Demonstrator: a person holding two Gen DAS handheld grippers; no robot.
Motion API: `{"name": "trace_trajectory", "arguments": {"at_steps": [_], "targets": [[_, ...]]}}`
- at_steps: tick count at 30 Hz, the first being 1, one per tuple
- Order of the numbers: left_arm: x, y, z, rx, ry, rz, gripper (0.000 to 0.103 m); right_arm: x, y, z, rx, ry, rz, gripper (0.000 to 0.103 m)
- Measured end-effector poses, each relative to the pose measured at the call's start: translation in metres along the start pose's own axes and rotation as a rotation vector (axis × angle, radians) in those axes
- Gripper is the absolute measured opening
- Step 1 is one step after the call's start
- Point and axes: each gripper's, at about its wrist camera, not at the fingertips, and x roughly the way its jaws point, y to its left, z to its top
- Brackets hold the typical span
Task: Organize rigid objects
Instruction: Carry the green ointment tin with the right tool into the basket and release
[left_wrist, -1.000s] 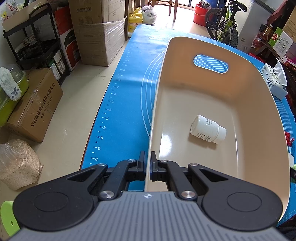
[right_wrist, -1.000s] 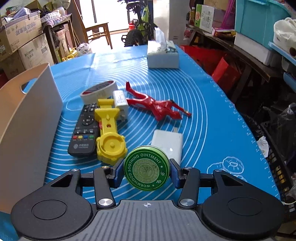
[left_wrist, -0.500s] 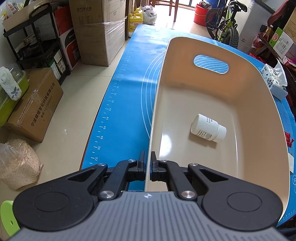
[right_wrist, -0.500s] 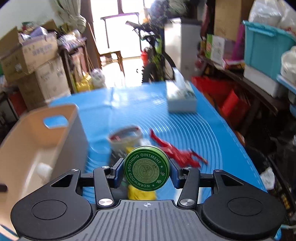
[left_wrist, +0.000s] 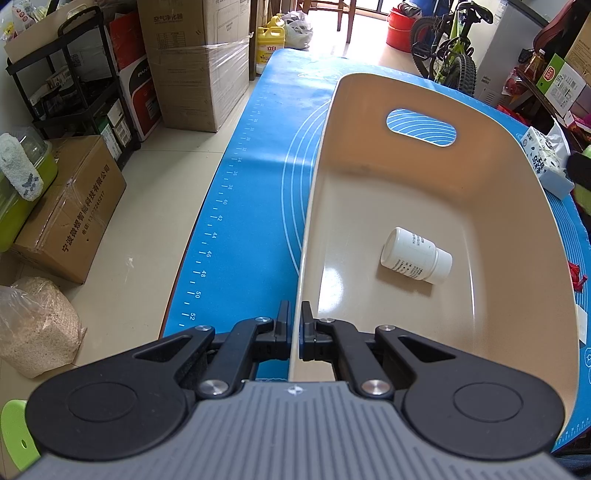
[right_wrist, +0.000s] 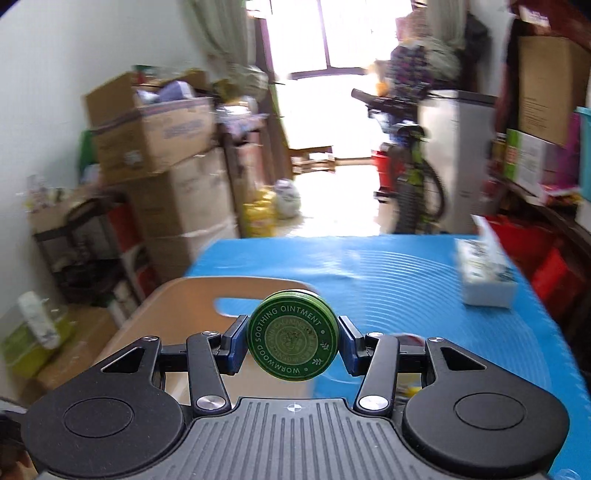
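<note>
A beige bin (left_wrist: 369, 192) with a handle slot stands on the blue mat (left_wrist: 258, 177). My left gripper (left_wrist: 295, 325) is shut on the bin's near left rim. Inside the bin a white pill bottle (left_wrist: 415, 256) lies on its side. In the right wrist view my right gripper (right_wrist: 292, 345) is shut on a round green ointment tin (right_wrist: 292, 347), held on edge with its lid facing the camera. It hangs in the air above the near right part of the bin (right_wrist: 177, 306). A dark shape with some green at the left wrist view's right edge cannot be made out.
A tissue box (right_wrist: 484, 269) sits on the mat (right_wrist: 388, 266) to the right of the bin; it shows in the left wrist view too, tissue box (left_wrist: 546, 162). Cardboard boxes (left_wrist: 192, 62), a black shelf rack (left_wrist: 74, 85) and a bicycle (left_wrist: 447, 48) stand around the table.
My right gripper has risen and swung left with the tin, from above the loose items on the mat to over the bin. The left gripper and the bin have not moved.
</note>
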Motion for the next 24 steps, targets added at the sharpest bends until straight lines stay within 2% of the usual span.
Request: {"name": "trace_trajectory", "arguments": {"at_steps": [3, 8, 14, 24], "targets": [[0.0, 0.0, 0.0, 0.001, 0.0, 0.0, 0.005, 0.006, 0.016, -0.003, -0.024, 0.029, 0.05, 0.055], [0.0, 0.001, 0.0, -0.001, 0.001, -0.001, 0.005, 0.026, 0.045, -0.015, -0.107, 0.141, 0.107, 0.055], [0.0, 0.0, 0.0, 0.0, 0.0, -0.003, 0.005, 0.042, 0.069, -0.034, -0.204, 0.253, 0.113, 0.055], [0.0, 0.0, 0.0, 0.002, -0.001, -0.008, 0.005, 0.064, 0.08, -0.043, -0.245, 0.405, 0.101, 0.055]]}}
